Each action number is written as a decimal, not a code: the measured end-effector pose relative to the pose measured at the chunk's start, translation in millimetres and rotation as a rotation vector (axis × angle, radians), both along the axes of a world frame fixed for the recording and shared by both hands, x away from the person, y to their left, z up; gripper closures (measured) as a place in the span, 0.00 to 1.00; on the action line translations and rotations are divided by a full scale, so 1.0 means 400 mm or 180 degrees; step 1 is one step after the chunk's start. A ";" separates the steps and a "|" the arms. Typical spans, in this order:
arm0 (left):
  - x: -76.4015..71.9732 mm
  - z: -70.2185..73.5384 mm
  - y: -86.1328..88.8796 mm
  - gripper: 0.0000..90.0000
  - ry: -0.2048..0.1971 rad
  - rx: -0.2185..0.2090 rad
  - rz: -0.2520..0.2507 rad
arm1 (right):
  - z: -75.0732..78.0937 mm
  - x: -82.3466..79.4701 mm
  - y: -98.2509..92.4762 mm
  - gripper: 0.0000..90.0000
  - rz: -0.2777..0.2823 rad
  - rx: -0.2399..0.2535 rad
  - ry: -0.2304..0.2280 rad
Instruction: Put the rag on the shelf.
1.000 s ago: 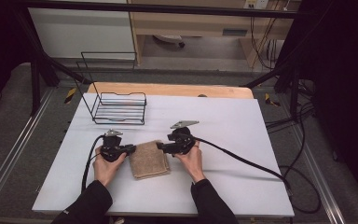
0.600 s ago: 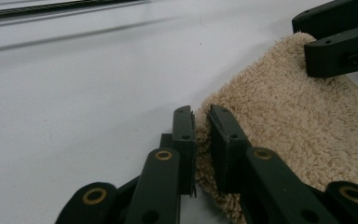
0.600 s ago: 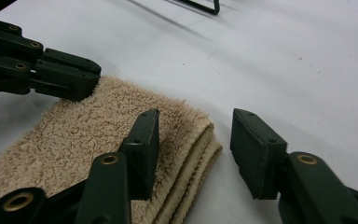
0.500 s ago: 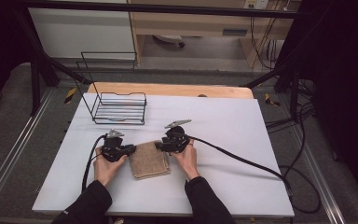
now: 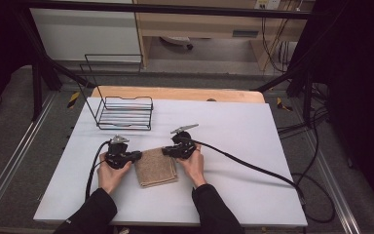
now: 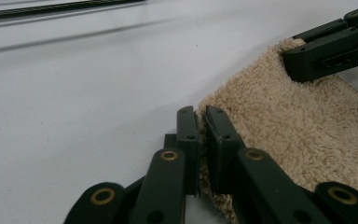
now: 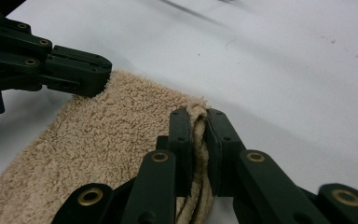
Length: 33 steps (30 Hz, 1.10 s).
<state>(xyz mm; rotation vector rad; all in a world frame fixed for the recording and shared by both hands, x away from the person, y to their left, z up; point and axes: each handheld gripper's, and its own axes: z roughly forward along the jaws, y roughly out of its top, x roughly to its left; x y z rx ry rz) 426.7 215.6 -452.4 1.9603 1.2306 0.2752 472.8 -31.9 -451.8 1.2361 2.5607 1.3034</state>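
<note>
High view: I've got both far corners of the towel [image 5: 156, 166] pinched, left tongs [image 5: 135, 156] and right tongs [image 5: 166, 151], whose jaws have just closed; nothing lifted or folded yet.

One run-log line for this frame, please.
left tool: shut on towel corner | right tool: just closed on far corner | towel: folded, flat on table | wire basket: apart

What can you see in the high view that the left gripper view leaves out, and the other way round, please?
The high view alone gives the black wire basket at the white table's far left and the person's hands. The left gripper view alone gives a close look at the left gripper pinching a corner of the folded beige terry towel. Both include the towel, the table and the right gripper clamping its other far corner.
</note>
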 end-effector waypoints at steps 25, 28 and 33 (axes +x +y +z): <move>-0.042 0.095 0.021 0.95 -0.0486 -0.0276 -0.0153 | 0.116 -0.079 -0.028 0.92 -0.0009 0.0244 -0.0511; -0.047 0.103 0.021 0.95 -0.0517 -0.0305 -0.0164 | 0.125 -0.087 -0.032 0.92 0.0009 0.0260 -0.0583; -0.056 0.120 0.020 0.95 -0.0594 -0.0316 -0.0195 | 0.142 -0.100 -0.038 0.92 0.0001 0.0291 -0.0656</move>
